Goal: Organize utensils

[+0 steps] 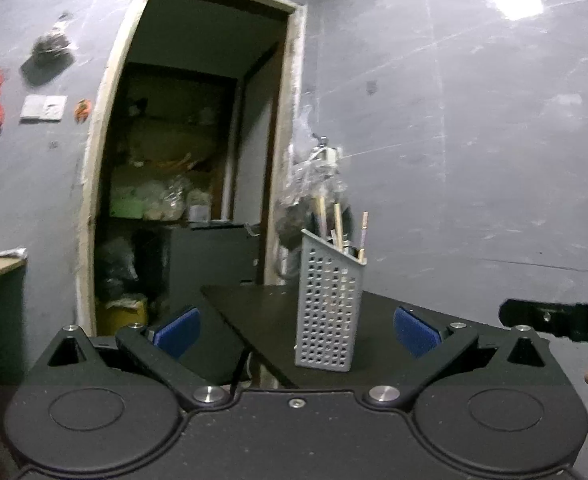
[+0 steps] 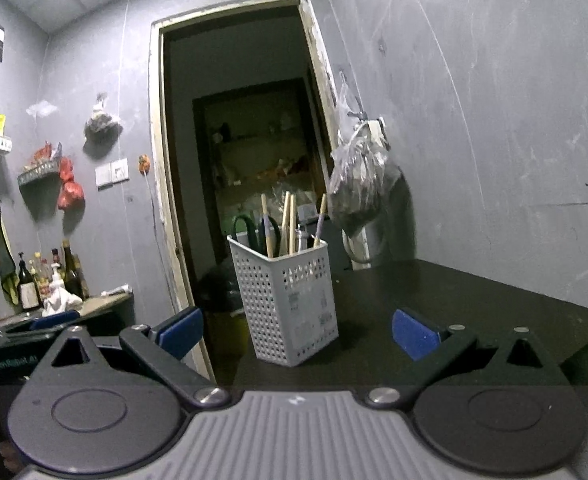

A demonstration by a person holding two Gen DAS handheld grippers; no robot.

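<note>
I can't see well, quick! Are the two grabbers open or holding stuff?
Left gripper: open, holding nothing.
Right gripper: open, holding nothing.

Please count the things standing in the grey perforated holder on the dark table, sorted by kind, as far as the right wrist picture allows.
In the holder, on the table, right wrist view:
Plain wooden sticks, likely chopsticks: 2
Wooden sticks with purple bands: 2
Dark looped handles, likely scissors: 1
Metal utensil: 1
Total: 6 visible; more may be hidden inside.
</note>
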